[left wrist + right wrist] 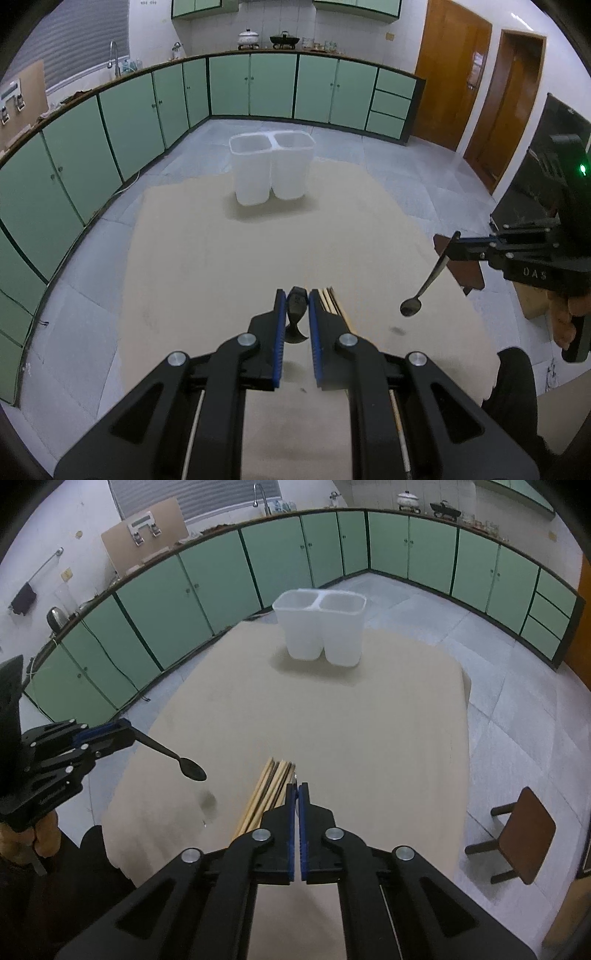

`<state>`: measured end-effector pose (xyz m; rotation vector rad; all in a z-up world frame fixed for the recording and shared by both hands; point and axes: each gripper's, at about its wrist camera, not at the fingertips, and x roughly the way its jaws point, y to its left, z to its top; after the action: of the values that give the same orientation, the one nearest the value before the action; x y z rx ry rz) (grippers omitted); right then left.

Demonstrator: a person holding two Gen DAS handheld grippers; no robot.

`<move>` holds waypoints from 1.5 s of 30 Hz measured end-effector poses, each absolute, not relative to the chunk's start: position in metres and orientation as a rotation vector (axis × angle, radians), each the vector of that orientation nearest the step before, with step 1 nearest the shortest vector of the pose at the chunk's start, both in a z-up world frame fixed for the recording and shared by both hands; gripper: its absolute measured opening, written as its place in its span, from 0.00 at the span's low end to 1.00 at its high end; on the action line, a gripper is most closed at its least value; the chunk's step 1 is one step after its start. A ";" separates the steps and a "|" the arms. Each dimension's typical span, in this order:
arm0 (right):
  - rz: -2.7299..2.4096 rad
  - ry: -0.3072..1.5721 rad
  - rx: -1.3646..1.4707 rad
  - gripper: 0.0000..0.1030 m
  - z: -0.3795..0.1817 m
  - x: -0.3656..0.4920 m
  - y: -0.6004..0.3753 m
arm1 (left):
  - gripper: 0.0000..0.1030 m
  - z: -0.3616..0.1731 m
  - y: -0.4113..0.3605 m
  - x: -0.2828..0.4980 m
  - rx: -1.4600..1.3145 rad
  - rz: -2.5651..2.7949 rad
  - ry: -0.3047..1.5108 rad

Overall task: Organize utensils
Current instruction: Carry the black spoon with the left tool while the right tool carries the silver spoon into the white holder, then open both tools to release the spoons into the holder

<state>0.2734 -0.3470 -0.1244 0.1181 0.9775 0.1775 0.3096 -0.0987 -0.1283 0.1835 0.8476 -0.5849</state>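
My left gripper (297, 295) is shut on the handle of a black spoon (296, 314), lifted above the beige table (221, 258). In the right wrist view that black spoon (192, 770) sticks out of the left gripper (131, 733) at the left, bowl pointing right. My right gripper (297, 786) is shut on a metal spoon (410, 307), which hangs bowl-down from the right gripper (453, 243) at the right. A bundle of wooden chopsticks (271, 788) lies on the table under the right gripper. A white two-compartment holder (321, 627) stands at the table's far end.
A brown stool (524, 834) stands on the tiled floor right of the table. Green cabinets (110, 122) line the room's walls. A hand (565, 317) grips the right tool's handle. The cloth between the chopsticks and the holder (271, 166) is bare.
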 end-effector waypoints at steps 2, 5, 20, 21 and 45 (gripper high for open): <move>0.178 0.967 0.119 0.02 -0.118 0.279 -0.349 | 0.11 -0.121 -0.101 0.317 0.177 -0.586 0.839; 0.179 0.951 0.116 0.02 -0.108 0.289 -0.351 | 0.11 -0.109 -0.106 0.332 0.173 -0.589 0.827; 0.153 0.846 0.134 0.02 -0.017 0.421 -0.375 | 0.11 -0.037 -0.159 0.459 0.175 -0.537 0.737; 0.150 0.837 0.143 0.02 -0.013 0.430 -0.377 | 0.11 -0.034 -0.165 0.471 0.164 -0.533 0.729; 0.060 0.843 0.240 0.24 -0.099 0.533 -0.420 | 0.38 -0.112 -0.176 0.576 0.054 -0.476 0.775</move>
<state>0.5331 -0.4196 -0.0993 0.2403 0.8425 0.0604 0.5763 -0.1761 -0.1124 0.0535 0.7747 -0.4755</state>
